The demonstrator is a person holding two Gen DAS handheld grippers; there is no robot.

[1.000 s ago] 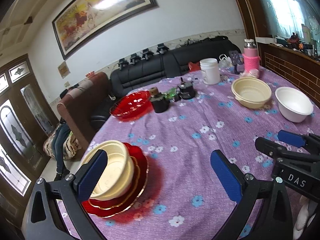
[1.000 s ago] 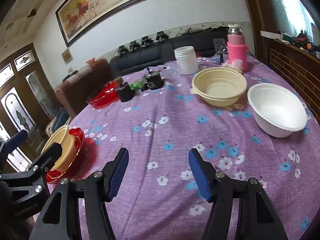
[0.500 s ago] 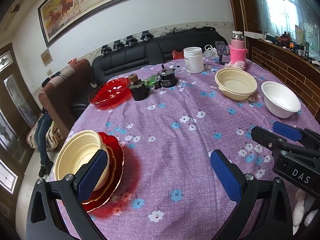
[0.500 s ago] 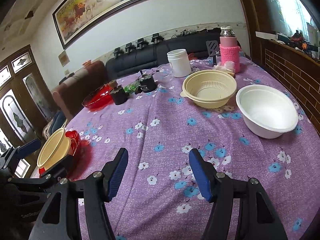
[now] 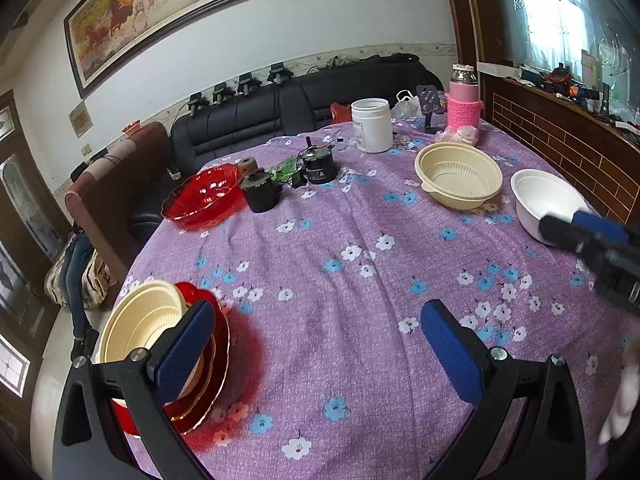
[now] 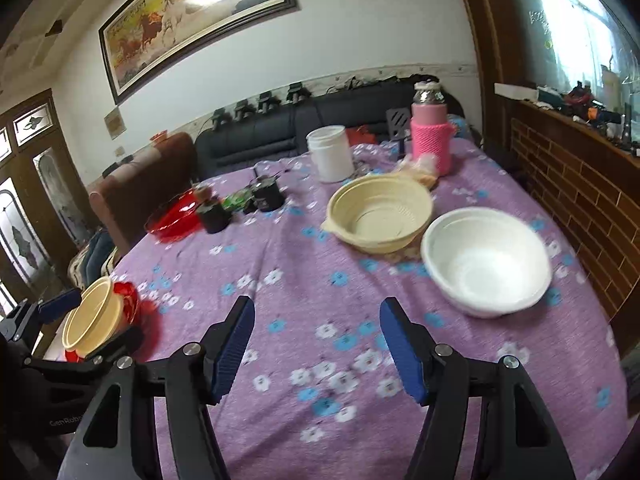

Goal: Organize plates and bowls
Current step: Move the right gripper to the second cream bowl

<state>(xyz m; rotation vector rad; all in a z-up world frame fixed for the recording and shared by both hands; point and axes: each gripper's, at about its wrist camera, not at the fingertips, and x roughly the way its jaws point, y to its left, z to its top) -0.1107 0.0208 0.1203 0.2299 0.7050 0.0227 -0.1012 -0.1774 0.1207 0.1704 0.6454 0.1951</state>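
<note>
Left gripper (image 5: 316,344) wide, empty; right gripper (image 6: 317,344) wide, empty, near white bowl (image 6: 486,266)

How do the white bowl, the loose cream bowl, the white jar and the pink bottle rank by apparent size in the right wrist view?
1. white bowl, though it is nearest the camera
2. loose cream bowl
3. white jar and pink bottle: too alike to rank

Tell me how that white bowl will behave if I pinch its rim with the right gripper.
The white bowl looks thin-walled and disposable, so probably light, and its rim may flex. It stands empty, so a one-sided pinch would likely tilt it. Its smooth surface may slip between the pads of the right gripper.
</note>
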